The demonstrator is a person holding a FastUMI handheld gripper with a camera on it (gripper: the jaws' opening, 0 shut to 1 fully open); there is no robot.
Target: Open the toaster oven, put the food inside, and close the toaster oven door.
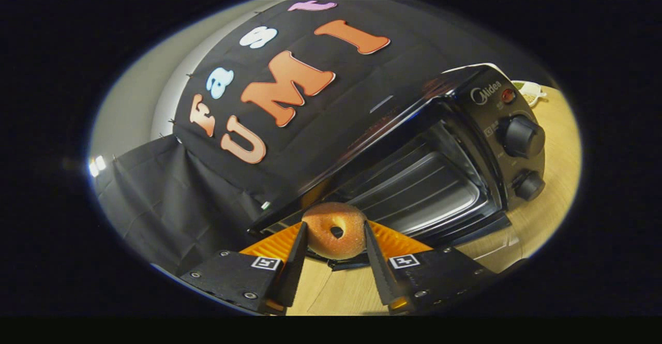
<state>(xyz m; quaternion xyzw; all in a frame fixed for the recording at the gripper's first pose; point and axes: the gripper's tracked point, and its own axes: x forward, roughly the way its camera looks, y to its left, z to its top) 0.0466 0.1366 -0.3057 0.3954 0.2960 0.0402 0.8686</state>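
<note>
A tan bagel with a hole is held upright between my two fingers, with my gripper shut on it. Just beyond it stands the black toaster oven with its door down and open, showing a metal tray inside the cavity. The whole view is tilted. Two black knobs and a red light sit on the oven's panel to the right of the cavity. The bagel hangs above the lowered door, in front of the cavity's mouth.
The oven stands on a light wooden table. A small white dish lies on the table behind the oven's right side. Black cloth hangs as a wall behind and left of the oven.
</note>
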